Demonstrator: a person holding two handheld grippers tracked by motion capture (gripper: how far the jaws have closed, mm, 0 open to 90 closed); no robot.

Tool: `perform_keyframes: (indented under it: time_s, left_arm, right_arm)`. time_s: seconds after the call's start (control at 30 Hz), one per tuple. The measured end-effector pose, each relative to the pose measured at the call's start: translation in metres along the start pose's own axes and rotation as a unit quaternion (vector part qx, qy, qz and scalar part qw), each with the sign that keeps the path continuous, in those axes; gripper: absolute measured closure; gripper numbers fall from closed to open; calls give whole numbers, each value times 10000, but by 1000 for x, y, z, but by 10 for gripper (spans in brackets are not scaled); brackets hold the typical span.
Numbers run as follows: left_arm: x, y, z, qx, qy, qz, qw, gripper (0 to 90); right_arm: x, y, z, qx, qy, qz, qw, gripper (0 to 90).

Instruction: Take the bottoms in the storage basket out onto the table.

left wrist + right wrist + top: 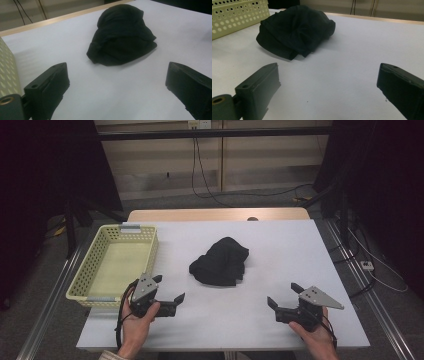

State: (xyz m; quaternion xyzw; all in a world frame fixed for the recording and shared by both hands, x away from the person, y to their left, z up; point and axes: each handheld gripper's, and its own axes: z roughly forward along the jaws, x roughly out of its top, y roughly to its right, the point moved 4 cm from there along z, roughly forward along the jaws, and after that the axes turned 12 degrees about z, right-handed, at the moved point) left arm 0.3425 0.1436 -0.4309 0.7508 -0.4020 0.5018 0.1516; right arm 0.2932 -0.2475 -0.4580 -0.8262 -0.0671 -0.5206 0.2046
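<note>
A crumpled black cloth lies in a heap at the middle of the white table. My left gripper rests near the front left, open and empty, its jaws pointing toward the cloth. At the front right my right gripper is held open too, nothing between its jaws, with the cloth ahead and to the left of it. A stretch of bare table separates both grippers from the cloth.
A pale yellow perforated basket stands empty at the table's left edge, just beside the left gripper; its wall shows in the right gripper view. Cables run across the floor behind the table.
</note>
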Motion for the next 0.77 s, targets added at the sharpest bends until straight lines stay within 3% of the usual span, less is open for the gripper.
perform_keyframes:
  time_s: [0.17,0.27,0.43,0.77]
  left_arm:
    - [-5,3,-4,104,67,-52,9999,50]
    - [-10,3,-3,209,29,23,9998,49]
    - [-17,0,-1,261,22,-84,9996,48]
    - [-17,-1,0,227,48,-193,9995,46]
  right_arm:
    - [0,0,-1,-11,16,-19,10000,43]
    - [0,0,-1,-3,22,-20,10000,43]
    - [0,0,-1,14,24,0,10000,43]
    - [0,1,0,-3,11,-17,10000,43]
